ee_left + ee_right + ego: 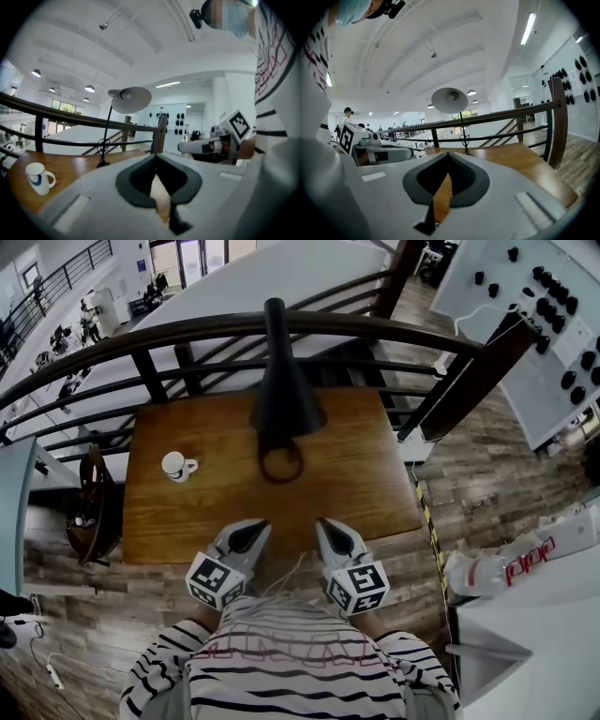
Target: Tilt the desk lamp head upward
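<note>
The black desk lamp [281, 381] stands at the far middle of the wooden table [366, 484], its cone head above a ring-shaped base [280, 463]. In the left gripper view the lamp head [131, 99] shows pale on a thin stem; in the right gripper view the lamp head [450, 100] faces the camera. My left gripper [261, 525] and right gripper [323, 523] hover side by side over the table's near edge, well short of the lamp. Both are shut with nothing between the jaws, as the left gripper [156, 158] and right gripper [448, 155] show close up.
A white mug [176, 466] sits on the table's left part, also seen as the mug [38, 177]. A dark curved railing [187, 332] runs right behind the table. A white counter [534, 615] stands at the right, and a white board with black knobs [553, 306] is at the far right.
</note>
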A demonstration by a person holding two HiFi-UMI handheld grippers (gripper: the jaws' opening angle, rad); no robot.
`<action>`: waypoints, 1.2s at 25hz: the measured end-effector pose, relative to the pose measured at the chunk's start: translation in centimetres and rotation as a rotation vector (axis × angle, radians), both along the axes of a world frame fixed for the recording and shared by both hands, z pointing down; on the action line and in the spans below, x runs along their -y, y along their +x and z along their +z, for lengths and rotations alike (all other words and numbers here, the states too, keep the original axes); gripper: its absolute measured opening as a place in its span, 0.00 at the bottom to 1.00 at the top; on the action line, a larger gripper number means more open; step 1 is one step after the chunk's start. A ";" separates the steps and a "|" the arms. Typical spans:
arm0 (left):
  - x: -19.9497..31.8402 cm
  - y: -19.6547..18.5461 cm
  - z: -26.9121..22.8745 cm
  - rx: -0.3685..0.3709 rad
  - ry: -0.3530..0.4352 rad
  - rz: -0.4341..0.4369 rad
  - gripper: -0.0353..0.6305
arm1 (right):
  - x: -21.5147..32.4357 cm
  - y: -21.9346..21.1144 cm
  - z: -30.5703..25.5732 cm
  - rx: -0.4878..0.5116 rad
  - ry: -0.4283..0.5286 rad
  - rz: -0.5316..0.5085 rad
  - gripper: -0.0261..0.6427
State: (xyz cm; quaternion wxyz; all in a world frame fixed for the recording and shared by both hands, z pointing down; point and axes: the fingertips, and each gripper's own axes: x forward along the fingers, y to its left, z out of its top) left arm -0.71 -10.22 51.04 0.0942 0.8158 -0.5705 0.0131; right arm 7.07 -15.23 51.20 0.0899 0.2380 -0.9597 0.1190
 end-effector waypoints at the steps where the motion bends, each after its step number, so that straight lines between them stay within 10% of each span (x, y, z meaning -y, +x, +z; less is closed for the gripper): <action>1: -0.1 0.1 0.0 -0.002 -0.003 0.001 0.06 | -0.1 0.1 0.2 -0.007 -0.003 -0.003 0.04; 30: -0.3 0.6 -0.1 0.014 -0.018 0.036 0.06 | -0.1 0.9 -0.5 -0.015 0.027 0.038 0.04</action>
